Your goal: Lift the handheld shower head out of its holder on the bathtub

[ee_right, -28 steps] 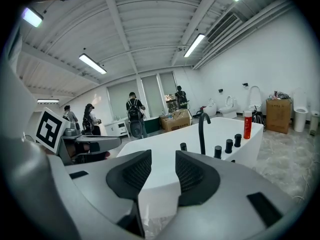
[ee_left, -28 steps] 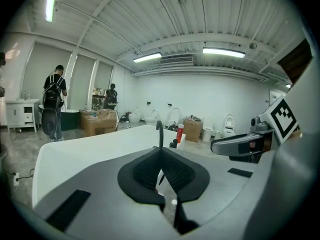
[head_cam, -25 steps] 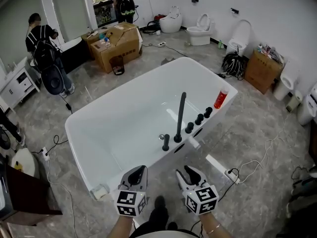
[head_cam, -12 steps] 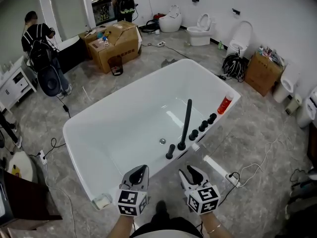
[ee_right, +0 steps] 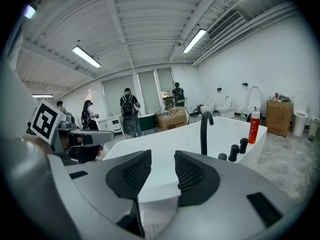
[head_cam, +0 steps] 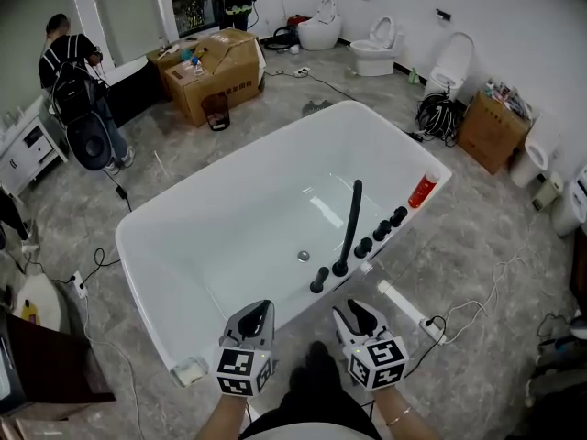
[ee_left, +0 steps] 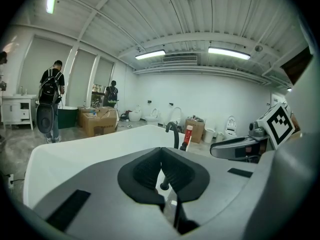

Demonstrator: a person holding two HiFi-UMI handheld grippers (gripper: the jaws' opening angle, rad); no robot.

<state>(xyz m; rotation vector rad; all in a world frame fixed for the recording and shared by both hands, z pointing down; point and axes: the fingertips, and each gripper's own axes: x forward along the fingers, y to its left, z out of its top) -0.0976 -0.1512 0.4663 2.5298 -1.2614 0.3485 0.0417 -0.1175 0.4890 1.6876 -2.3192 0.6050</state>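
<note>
The white bathtub [head_cam: 183, 246] fills the middle of the head view. On its near rim stand a tall black spout [head_cam: 351, 223], a short black handheld shower head [head_cam: 319, 280] in its holder left of the spout, and several black knobs [head_cam: 381, 230]. My left gripper [head_cam: 258, 312] hovers just short of the rim, shut, its pads meeting at the tips with nothing held. My right gripper [head_cam: 354, 313] is beside it, open and empty, below the spout. The right gripper view shows the spout [ee_right: 204, 131] and knobs [ee_right: 234, 152] beyond the open jaws.
A red bottle [head_cam: 422, 191] stands on the rim at the tub's right corner. A white power strip [head_cam: 404, 305] and cables lie on the floor right of my right gripper. Cardboard boxes [head_cam: 215, 76], toilets [head_cam: 374, 51] and two people with backpacks [head_cam: 78, 81] are farther off.
Both grippers have come closer to the tub's near rim; the spout and shower head now sit nearer and more directly ahead of them. Jaws look unchanged.
</note>
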